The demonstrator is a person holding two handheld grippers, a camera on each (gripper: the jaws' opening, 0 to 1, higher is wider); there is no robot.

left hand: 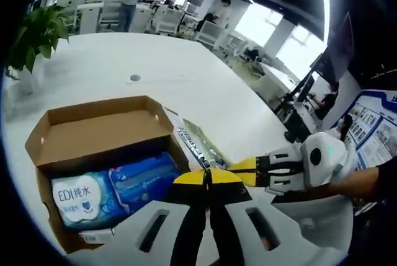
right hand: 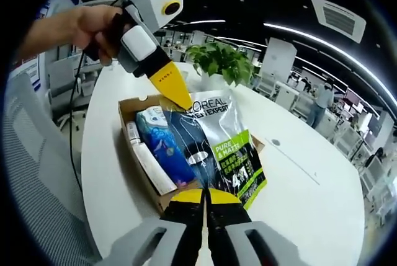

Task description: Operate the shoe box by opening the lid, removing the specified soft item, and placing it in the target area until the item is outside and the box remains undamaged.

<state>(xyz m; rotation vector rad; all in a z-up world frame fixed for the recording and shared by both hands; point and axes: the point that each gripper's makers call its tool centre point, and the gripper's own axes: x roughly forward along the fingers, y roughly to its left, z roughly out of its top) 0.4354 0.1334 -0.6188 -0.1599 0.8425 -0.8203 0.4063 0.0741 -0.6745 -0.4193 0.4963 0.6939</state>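
Observation:
The cardboard shoe box [left hand: 93, 126] stands open on the white table, its lid flap folded back. Inside lie a white-and-blue wipes pack [left hand: 80, 195] and a blue pack [left hand: 146, 176]. A grey-and-green soft pouch [right hand: 226, 136] is held over the box [right hand: 131, 112], stretched between both grippers. My left gripper [left hand: 208, 176] is shut on one end of it; in the right gripper view it is the left gripper [right hand: 180, 100] coming in from the upper left, held by a hand. My right gripper [right hand: 205, 196] is shut on the pouch's other end.
A potted plant [left hand: 37, 33] stands at the far side of the table [left hand: 186, 74]. A mesh chair [right hand: 37, 185] is beside the table edge. Desks and people stand further back. The right gripper [left hand: 239, 170] sits close beside the left one's jaws.

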